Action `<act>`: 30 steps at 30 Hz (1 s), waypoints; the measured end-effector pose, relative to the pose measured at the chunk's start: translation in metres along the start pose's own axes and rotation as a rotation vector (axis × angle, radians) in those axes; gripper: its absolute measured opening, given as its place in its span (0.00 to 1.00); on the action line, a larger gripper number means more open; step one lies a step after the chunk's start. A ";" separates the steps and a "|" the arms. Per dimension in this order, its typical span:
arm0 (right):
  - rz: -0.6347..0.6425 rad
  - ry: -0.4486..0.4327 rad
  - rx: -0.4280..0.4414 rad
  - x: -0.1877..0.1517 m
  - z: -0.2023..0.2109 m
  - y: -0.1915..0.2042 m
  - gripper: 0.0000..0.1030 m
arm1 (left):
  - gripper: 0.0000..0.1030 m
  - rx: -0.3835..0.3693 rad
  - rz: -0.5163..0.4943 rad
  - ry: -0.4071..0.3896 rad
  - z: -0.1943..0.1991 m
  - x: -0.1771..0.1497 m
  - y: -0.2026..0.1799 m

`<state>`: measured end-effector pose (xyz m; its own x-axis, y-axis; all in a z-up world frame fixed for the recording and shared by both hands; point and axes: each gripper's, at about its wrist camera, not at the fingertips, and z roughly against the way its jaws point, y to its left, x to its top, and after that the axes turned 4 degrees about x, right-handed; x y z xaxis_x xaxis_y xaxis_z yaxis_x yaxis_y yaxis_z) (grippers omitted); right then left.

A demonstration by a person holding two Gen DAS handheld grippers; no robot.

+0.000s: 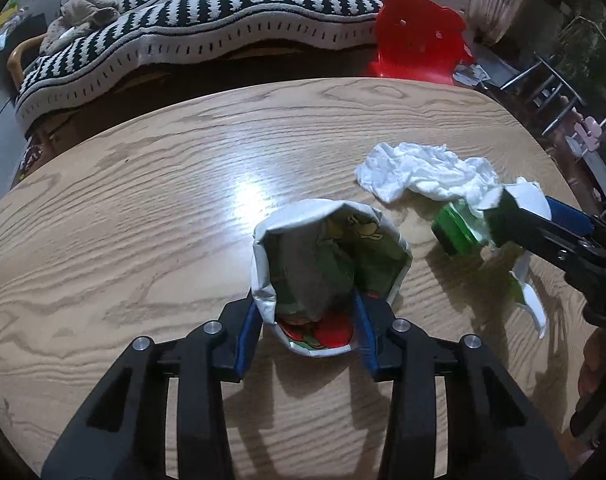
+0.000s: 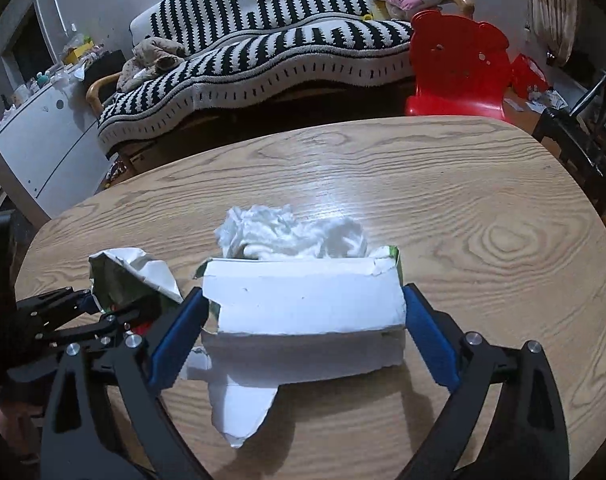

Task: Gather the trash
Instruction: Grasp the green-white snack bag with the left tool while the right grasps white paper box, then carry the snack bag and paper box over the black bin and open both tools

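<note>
Looking along the left gripper point(image 1: 307, 336) in the left wrist view, its blue-padded jaws are closed on a crumpled paper carton point(image 1: 327, 264), white outside with green and red print, whose open mouth faces away over the wooden desk point(image 1: 143, 208); one pad lies against the outer wall, the other sits inside the opening. To the right, a crumpled white tissue point(image 1: 419, 172) lies on the desk, touching a torn green-and-white box point(image 1: 459, 228) gripped by the right gripper point(image 1: 515, 216), which enters from the right edge. Beyond the desk stand a red plastic chair point(image 1: 419, 40) and a sofa under a black-and-white striped cover point(image 1: 207, 20). Turning to the right wrist view, the right gripper point(image 2: 303, 324) has its jaws closed on the torn box point(image 2: 307, 304), a pad pressing each end, the white inner face up and a ragged flap hanging toward the camera. The tissue point(image 2: 291, 232) lies just behind the box, touching it. At left, the left gripper point(image 2: 103, 308) holds the carton point(image 2: 131, 272) just beside the box.
</note>
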<state>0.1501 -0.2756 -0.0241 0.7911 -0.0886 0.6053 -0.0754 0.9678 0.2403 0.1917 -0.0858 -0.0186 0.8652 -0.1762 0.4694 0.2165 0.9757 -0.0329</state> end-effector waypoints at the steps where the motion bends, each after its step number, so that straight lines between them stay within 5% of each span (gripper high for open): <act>1: 0.002 -0.004 -0.003 -0.002 0.005 0.000 0.90 | 0.39 0.002 0.000 0.000 0.004 -0.002 0.000; 13: -0.007 -0.055 -0.029 -0.017 0.066 0.001 0.90 | 0.39 0.020 -0.019 -0.029 0.054 -0.027 -0.008; 30: -0.036 -0.004 -0.053 -0.069 0.089 -0.001 0.90 | 0.39 0.040 -0.027 -0.009 0.082 -0.078 -0.019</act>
<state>0.0422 -0.2918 0.0012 0.7900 -0.1249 0.6003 -0.0143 0.9750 0.2216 0.0830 -0.0800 0.0178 0.8550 -0.2019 0.4776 0.2215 0.9750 0.0157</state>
